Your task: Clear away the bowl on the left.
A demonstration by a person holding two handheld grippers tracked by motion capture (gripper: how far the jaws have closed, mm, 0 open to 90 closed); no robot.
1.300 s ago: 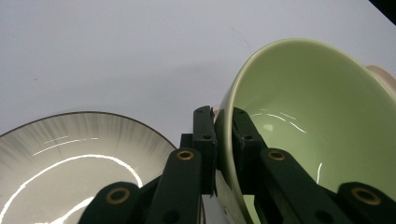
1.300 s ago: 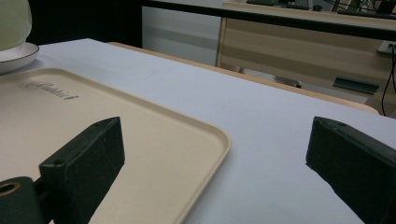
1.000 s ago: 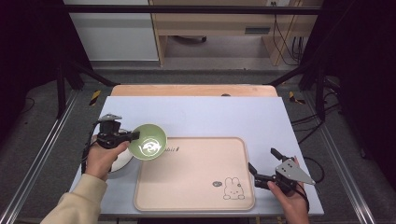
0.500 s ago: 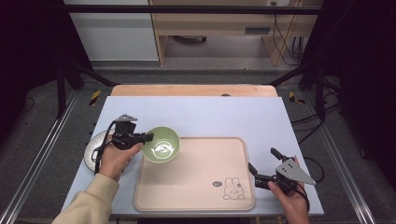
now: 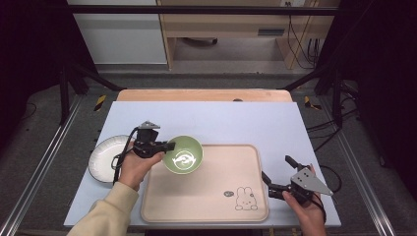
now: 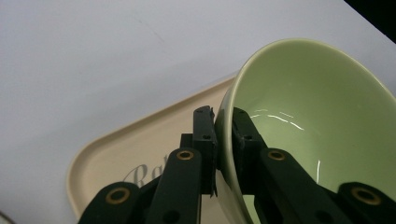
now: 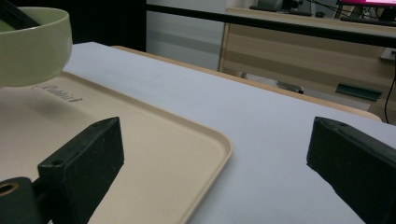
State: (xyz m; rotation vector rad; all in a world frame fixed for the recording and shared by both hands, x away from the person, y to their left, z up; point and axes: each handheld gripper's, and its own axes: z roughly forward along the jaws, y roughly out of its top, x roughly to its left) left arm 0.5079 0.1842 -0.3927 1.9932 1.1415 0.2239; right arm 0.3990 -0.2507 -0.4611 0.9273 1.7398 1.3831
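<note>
Green bowl (image 5: pixel 183 155): my left gripper (image 5: pixel 169 146) clamps its rim, over the tray's (image 5: pixel 211 196) far-left corner; my right gripper (image 5: pixel 275 178) gapes empty, tabletop's near-right corner; white plate (image 5: pixel 102 157), left edge.

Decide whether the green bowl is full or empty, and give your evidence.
Empty. The green bowl, pinched at its rim by the left gripper, shows only bare glazed inside.

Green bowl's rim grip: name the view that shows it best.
The left gripper view: the left gripper has its jaws pinching the green bowl by its rim, one inside, one outside. The high view shows the bowl over the tray corner; the right gripper view shows its outer side.
</note>
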